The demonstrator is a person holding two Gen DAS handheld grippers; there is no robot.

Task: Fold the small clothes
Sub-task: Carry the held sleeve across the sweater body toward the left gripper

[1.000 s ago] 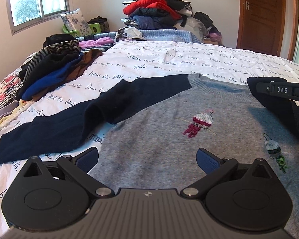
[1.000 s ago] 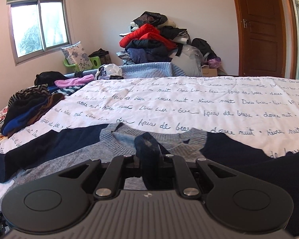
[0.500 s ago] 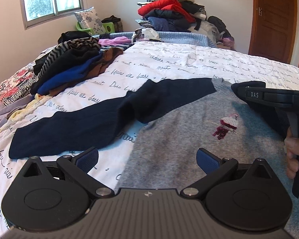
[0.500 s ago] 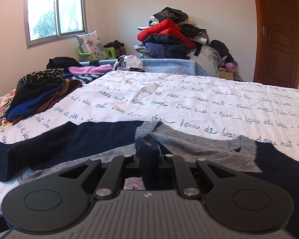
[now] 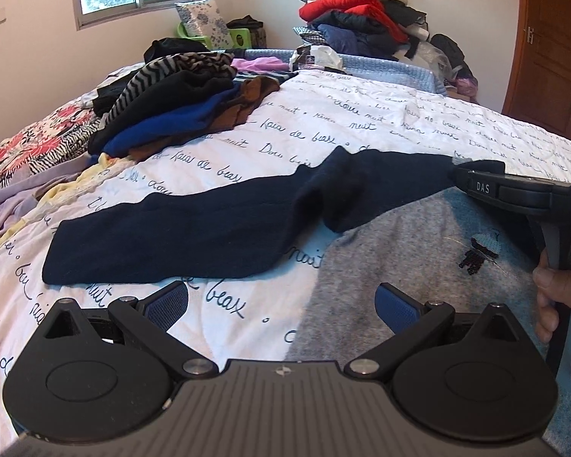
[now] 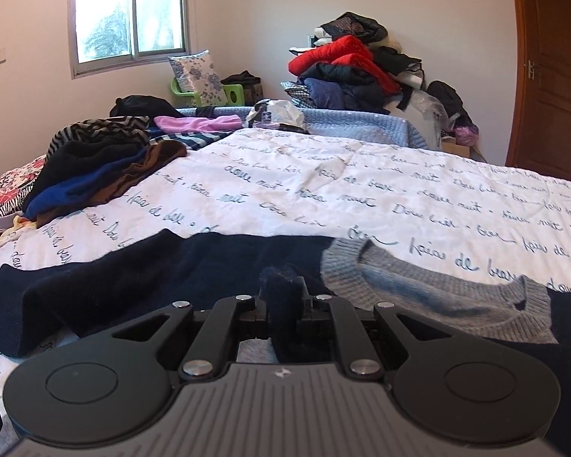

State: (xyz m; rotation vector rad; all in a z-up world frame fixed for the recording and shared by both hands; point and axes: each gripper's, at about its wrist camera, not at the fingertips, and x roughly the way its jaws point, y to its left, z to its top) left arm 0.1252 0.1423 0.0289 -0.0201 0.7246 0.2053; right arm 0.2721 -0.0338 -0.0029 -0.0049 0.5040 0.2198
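A grey sweater (image 5: 399, 259) with navy sleeves lies flat on the white bedcover (image 5: 361, 122). Its left sleeve (image 5: 194, 228) stretches out toward the left. My left gripper (image 5: 281, 304) hovers open over the sweater's left edge, with nothing between its blue pads (image 5: 167, 302). My right gripper (image 6: 283, 293) is shut on a fold of navy sleeve fabric, held just in front of the grey ribbed collar (image 6: 418, 285). Its black housing (image 5: 514, 190) shows at the right of the left wrist view, a hand (image 5: 552, 297) on the handle.
A stack of folded clothes (image 5: 179, 114) sits on the bed's left side. Beyond the bed stand a blue quilted cot (image 6: 361, 125) and a heap of garments (image 5: 361, 19). A wooden door (image 6: 552, 76) is at the right.
The right gripper has carried its navy fabric leftward across the sweater, so the collar now sits to its right. The left gripper has slid left, from over the grey body to its edge.
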